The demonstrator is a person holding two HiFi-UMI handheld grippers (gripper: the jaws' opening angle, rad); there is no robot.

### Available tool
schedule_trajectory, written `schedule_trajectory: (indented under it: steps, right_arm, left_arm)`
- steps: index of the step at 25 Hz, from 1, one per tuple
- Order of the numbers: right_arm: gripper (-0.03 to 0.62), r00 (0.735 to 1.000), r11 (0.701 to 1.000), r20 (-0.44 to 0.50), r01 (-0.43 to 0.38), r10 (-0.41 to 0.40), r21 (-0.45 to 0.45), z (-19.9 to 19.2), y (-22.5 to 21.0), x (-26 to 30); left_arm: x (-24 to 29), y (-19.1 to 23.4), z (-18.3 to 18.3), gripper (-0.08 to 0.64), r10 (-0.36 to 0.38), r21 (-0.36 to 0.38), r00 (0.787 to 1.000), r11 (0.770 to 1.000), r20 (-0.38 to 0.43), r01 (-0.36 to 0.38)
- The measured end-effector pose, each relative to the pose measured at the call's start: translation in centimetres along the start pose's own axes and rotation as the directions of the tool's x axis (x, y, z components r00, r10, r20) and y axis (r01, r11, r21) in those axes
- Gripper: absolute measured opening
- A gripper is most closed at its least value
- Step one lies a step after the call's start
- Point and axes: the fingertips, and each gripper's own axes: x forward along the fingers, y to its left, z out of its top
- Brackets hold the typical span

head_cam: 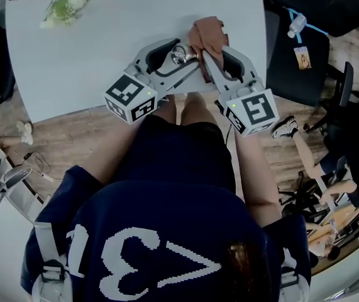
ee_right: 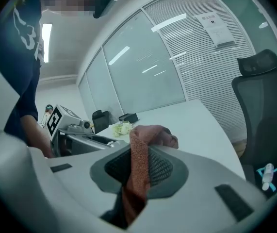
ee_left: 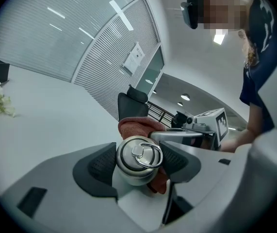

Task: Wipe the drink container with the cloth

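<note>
My left gripper [ee_left: 138, 163] is shut on a small silver steel drink container [ee_left: 138, 160] with a ring on its lid; I look straight down on the lid. In the head view the drink container [head_cam: 181, 56] is held above the table's near edge by the left gripper [head_cam: 180, 59]. A rust-red cloth [ee_right: 140, 174] is pinched flat between the pads of my right gripper [ee_right: 139, 171]. In the head view the cloth [head_cam: 207, 35] bunches against the container's far right side, with the right gripper [head_cam: 208, 60] right next to it. The cloth [ee_left: 139, 127] lies behind and under the container.
The white table [head_cam: 122, 30] carries a bunch of white flowers [head_cam: 66, 2] at its far left. A black office chair [ee_right: 264, 106] stands to the right of the table. Below are a wooden floor [head_cam: 72, 143] and the person's legs.
</note>
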Motion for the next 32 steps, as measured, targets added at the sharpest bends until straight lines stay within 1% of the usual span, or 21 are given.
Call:
schedule_trajectory:
  steps: [3, 7, 9, 12, 13, 15, 20, 22, 24, 26, 27, 29, 31, 32]
  right_arm:
    - [0.077, 0.998, 0.998, -0.02, 0.063, -0.063, 0.004, -1.4, -1.5, -0.6]
    - [0.077, 0.987, 0.989, -0.065, 0.149, -0.147, 0.025, -3.8, -3.6, -1.4]
    - [0.077, 0.981, 0.983, -0.077, 0.179, -0.176, 0.027, -4.5, -4.3, -1.7]
    - [0.077, 0.976, 0.979, -0.087, 0.202, -0.199, 0.033, -4.9, -4.7, -1.6]
    - [0.077, 0.976, 0.978, -0.086, 0.204, -0.201, 0.037, -4.9, -4.7, -1.6]
    - [0.077, 0.979, 0.98, -0.071, 0.196, -0.192, 0.044, -4.6, -4.4, -1.7]
    - [0.077, 0.993, 0.993, 0.028, 0.112, -0.113, 0.033, -1.8, -1.2, -1.7]
    - [0.077, 0.995, 0.997, 0.062, 0.076, -0.076, 0.016, -0.7, 0.2, -1.6]
    - [0.077, 0.995, 0.998, 0.074, 0.063, -0.062, -0.01, -0.2, 1.0, -1.6]
    - [0.077, 0.996, 0.997, 0.066, 0.07, -0.067, -0.03, -0.5, 1.0, -1.6]
    - [0.077, 0.996, 0.997, 0.063, 0.071, -0.069, -0.031, -0.7, 0.9, -1.7]
    - [0.077, 0.996, 0.997, 0.06, 0.069, -0.067, -0.033, -0.8, 0.8, -1.8]
    - [0.077, 0.997, 0.997, 0.056, 0.06, -0.057, -0.042, -0.8, 0.8, -1.9]
    - [0.077, 0.997, 0.997, 0.053, 0.055, -0.052, -0.046, -0.8, 0.9, -1.9]
  left_arm:
    - [0.0, 0.2, 0.0, 0.285, 0.001, -0.021, 1.0, 1.0, 0.0, -0.001]
    - [0.0, 0.5, -0.1, 0.285, 0.011, -0.061, 1.0, 0.998, -0.014, -0.012]
    - [0.1, 0.4, 0.0, 0.285, 0.012, -0.052, 1.0, 0.999, -0.026, -0.013]
    - [0.3, 0.0, 0.1, 0.285, 0.002, -0.021, 0.999, 1.0, -0.04, -0.003]
    - [0.3, -0.1, 0.2, 0.285, 0.001, -0.024, 0.999, 1.0, -0.041, -0.002]
    - [0.4, 0.1, 0.3, 0.285, 0.008, -0.058, 0.999, 0.998, -0.038, -0.011]
    - [0.9, 0.7, 0.5, 0.285, 0.048, -0.126, 0.998, 0.991, -0.045, -0.054]
    - [0.9, 0.8, 0.6, 0.285, 0.054, -0.141, 0.997, 0.988, -0.047, -0.06]
    - [1.0, 0.5, 0.7, 0.285, 0.046, -0.138, 0.998, 0.989, -0.049, -0.052]
    - [1.1, 0.3, 0.6, 0.285, 0.029, -0.103, 0.998, 0.994, -0.063, -0.035]
    - [1.1, 0.2, 0.5, 0.285, 0.02, -0.067, 0.997, 0.997, -0.075, -0.025]
    - [1.2, -0.1, 0.7, 0.285, 0.013, 0.04, 0.995, 0.999, -0.096, -0.009]
    - [1.4, -0.4, 1.2, 0.285, 0.01, 0.163, 0.994, 0.987, -0.109, 0.008]
    - [1.5, -0.6, 1.5, 0.285, -0.003, 0.204, 0.993, 0.979, -0.114, 0.026]
